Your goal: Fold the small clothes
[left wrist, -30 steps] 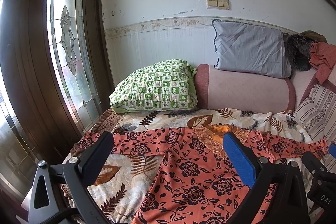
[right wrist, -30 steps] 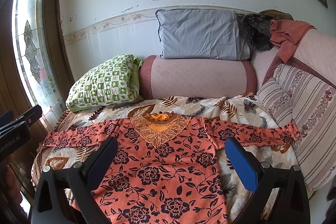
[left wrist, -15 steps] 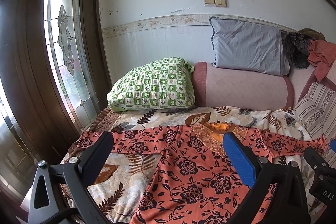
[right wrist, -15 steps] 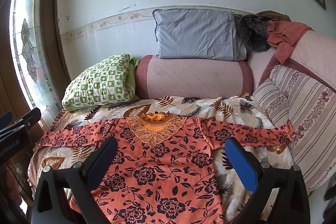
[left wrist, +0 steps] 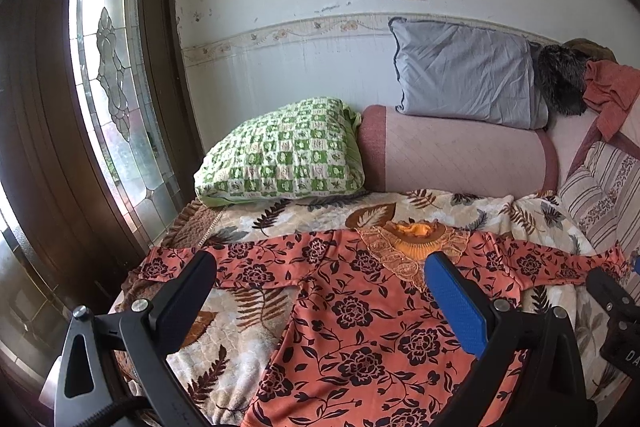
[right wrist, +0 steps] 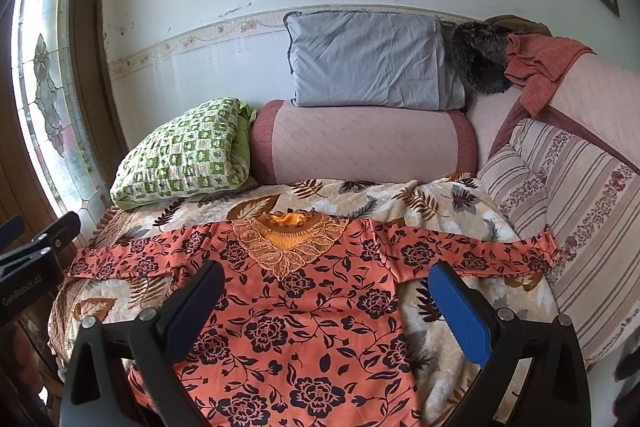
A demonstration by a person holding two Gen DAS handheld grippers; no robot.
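Dress (right wrist: pixel 304 311): orange, black floral print, lace collar; spread flat on the leaf-print blanket (right wrist: pixel 400 199) of the sofa, both sleeves stretched out sideways.
Left gripper (left wrist: pixel 320 291): fingers wide apart, holding nothing, above the dress's left half.
Right gripper (right wrist: pixel 326 297): fingers wide apart, holding nothing, above the dress's body.
Green pillow (left wrist: pixel 284 155): at the blanket's far left, beside the pink bolster (left wrist: pixel 456 155).
Grey pillow (right wrist: pixel 368 63): on top of the bolster.
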